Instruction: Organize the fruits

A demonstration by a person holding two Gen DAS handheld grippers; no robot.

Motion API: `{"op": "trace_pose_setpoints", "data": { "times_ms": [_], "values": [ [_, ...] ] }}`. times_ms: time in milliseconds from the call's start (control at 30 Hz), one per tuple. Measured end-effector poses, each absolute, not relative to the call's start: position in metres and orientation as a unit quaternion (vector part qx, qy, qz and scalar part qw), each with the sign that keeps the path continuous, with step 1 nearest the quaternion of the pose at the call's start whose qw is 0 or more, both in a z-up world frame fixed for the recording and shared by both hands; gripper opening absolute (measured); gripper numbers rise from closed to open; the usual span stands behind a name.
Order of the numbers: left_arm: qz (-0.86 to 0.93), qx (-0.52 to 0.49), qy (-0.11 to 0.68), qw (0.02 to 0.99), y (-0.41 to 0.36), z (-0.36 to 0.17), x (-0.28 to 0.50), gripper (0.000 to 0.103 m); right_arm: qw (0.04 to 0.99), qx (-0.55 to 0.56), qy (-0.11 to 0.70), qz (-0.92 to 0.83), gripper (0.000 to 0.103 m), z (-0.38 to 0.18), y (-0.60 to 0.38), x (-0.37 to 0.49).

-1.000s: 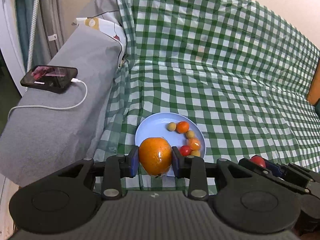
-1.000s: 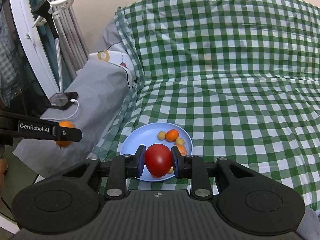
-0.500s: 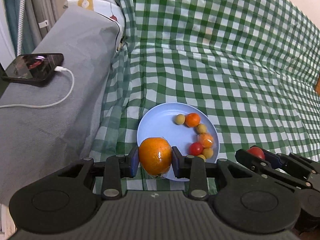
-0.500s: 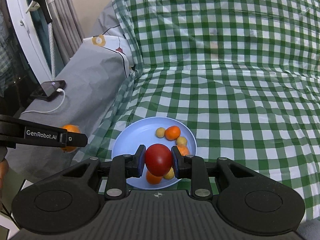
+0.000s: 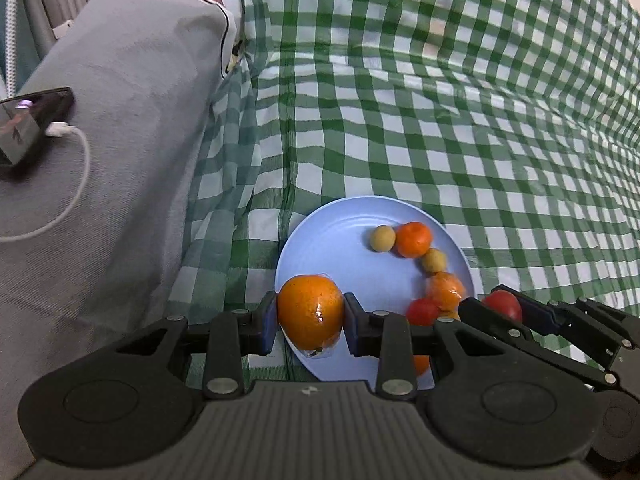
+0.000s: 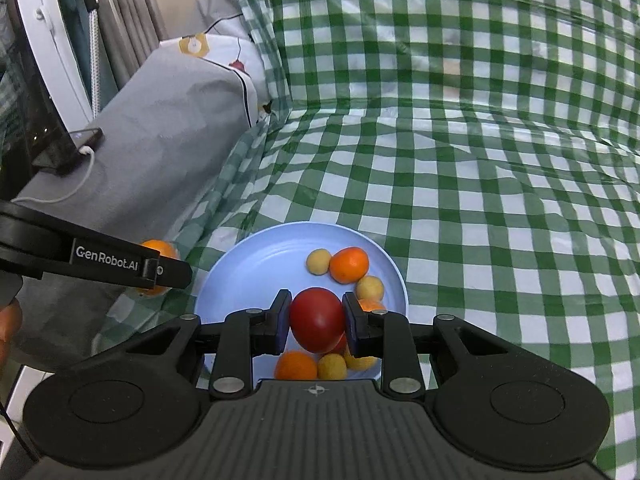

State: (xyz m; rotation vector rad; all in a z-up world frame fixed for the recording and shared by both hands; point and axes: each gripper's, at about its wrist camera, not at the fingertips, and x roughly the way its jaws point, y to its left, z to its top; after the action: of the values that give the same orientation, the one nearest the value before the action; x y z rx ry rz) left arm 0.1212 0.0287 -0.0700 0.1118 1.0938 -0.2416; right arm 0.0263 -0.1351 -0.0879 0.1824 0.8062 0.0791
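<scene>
While my left hand-held gripper (image 5: 310, 322) clamps a large orange (image 5: 310, 312) between its blue pads, the fruit hangs over the near left rim of the blue plate (image 5: 332, 228). My right hand-held gripper (image 6: 316, 322) is closed on a red tomato (image 6: 317, 320), held above the near part of the same plate (image 6: 260, 264). On the plate lie smaller fruits in a curved row along its right side: a yellow fruit (image 5: 382, 239) touching a small orange one (image 5: 414, 239), then another yellow fruit (image 5: 435, 261), a wrapped orange fruit (image 5: 445, 290) and a small red one (image 5: 423, 312). The plate rests on a green-and-white checked cloth (image 5: 460, 120) spread over a sofa seat and back. To the left, a phone (image 5: 28, 128) with a white cable (image 5: 72, 184) plugged in lies on the grey armrest (image 5: 120, 160).
</scene>
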Motion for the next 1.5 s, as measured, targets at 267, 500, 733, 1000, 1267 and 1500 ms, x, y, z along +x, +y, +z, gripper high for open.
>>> {"op": "trace_pose_setpoints", "data": {
  "times_ms": [267,500,733,1000,1267,1500],
  "values": [
    [-0.111,0.063,0.529,0.839,0.022,-0.096,0.143,0.037,0.913,0.070,0.399,0.049,0.029,-0.109,-0.131,0.053],
    [-0.110,0.072,0.526,0.840,0.018,-0.107,0.155,0.054,0.910,0.063,0.406,0.053,0.029,-0.120,-0.130,0.063],
    [-0.109,0.092,0.503,0.853,0.023,-0.097,0.143,0.102,0.902,0.070,0.423,0.052,0.074,-0.117,-0.138,0.059],
    [-0.093,0.069,0.505,0.855,0.040,-0.073,0.090,0.103,0.907,0.047,0.417,0.020,0.098,-0.086,-0.131,0.002],
    [-0.083,0.068,0.490,0.865,0.049,-0.049,0.026,0.103,0.908,0.045,0.416,-0.016,0.102,-0.057,-0.124,-0.045],
    [-0.072,0.091,0.463,0.879,0.045,-0.038,-0.015,0.103,0.919,0.037,0.391,-0.037,0.102,-0.040,-0.115,-0.094]
  ]
}}
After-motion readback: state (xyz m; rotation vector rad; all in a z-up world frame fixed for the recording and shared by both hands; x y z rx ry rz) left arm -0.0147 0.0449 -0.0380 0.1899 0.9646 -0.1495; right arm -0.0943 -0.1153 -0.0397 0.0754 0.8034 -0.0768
